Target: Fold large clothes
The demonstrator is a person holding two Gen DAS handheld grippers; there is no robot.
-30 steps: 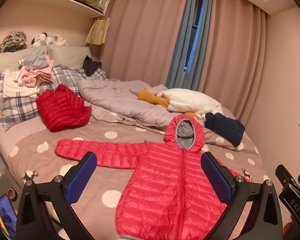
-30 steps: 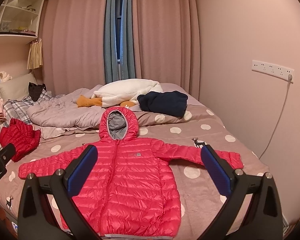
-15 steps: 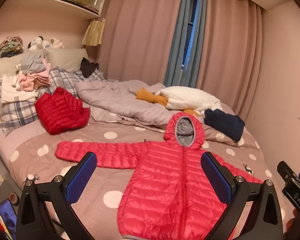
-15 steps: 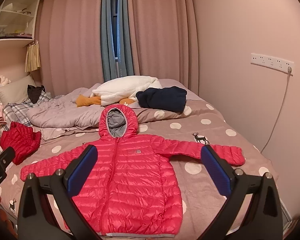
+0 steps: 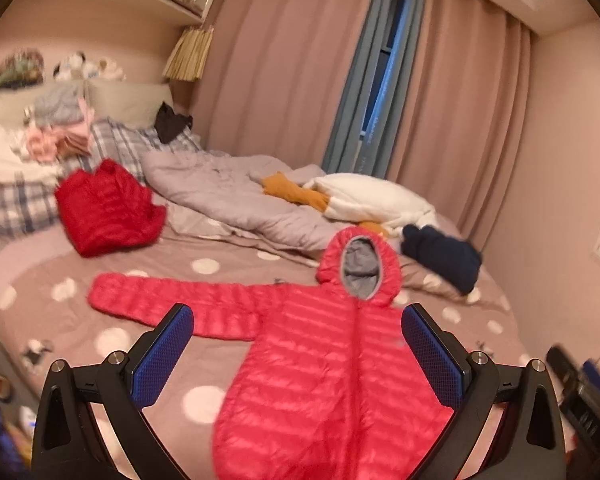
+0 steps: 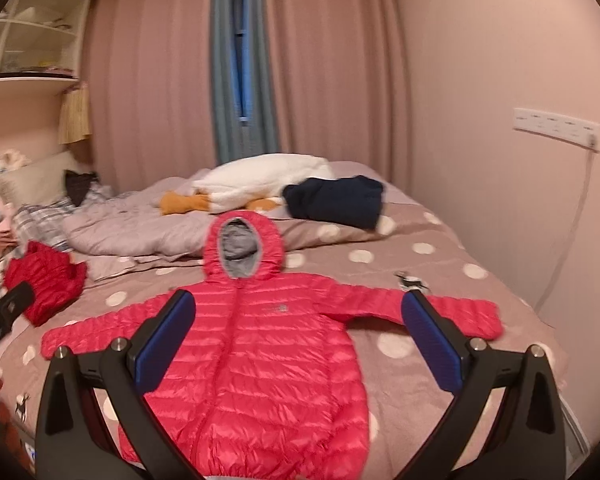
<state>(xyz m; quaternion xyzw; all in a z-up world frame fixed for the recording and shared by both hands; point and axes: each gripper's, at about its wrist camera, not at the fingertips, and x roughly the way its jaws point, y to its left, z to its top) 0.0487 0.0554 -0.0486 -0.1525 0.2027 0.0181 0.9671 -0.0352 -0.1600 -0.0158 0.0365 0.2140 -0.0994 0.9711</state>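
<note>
I see the jacket [image 6: 268, 344] flat on the bed [image 6: 440, 264], sleeves spread. My left gripper [image 5: 298, 356] and right gripper [image 6: 298, 344] hover above it, both spread wide, empty.

The left gripper [image 5: 298, 350] has black arms that spread like a V, with round silver screws at the joints. Its fingers [image 5: 162, 356] have flat blue bumpy pads. The right gripper [image 6: 299, 342] looks the same: black, blue pads, silver screws.
</note>
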